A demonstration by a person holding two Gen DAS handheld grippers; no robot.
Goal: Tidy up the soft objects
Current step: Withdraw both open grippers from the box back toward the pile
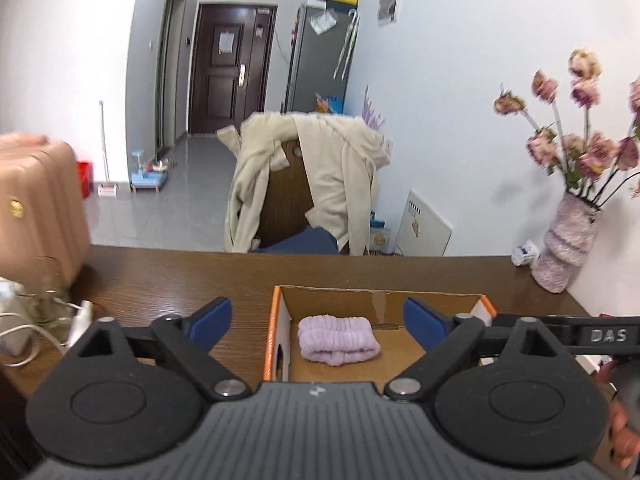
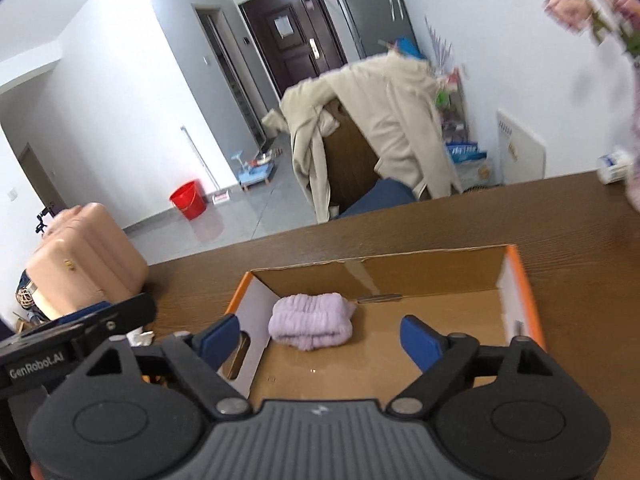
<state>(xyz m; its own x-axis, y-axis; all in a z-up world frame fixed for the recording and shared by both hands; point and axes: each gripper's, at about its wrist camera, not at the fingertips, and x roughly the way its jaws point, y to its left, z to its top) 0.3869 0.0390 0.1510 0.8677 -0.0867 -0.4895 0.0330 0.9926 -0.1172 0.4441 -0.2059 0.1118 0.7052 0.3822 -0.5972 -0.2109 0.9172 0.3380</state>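
A folded lilac towel point(image 1: 338, 339) lies inside an open cardboard box with an orange rim point(image 1: 276, 300) on the brown wooden table. It also shows in the right wrist view point(image 2: 310, 326), near the box's left wall point(image 2: 256, 304). My left gripper point(image 1: 318, 320) is open and empty, held above the near side of the box with the towel between its blue pads. My right gripper point(image 2: 320, 338) is open and empty, just above the box's near edge, with the towel a little ahead of it.
A vase of dried pink flowers point(image 1: 564, 240) stands at the table's far right. White cables and a glass point(image 1: 48, 300) lie at the left. A pink suitcase point(image 2: 84, 260) stands beside the table. A chair draped with a beige coat point(image 1: 312, 184) stands behind it.
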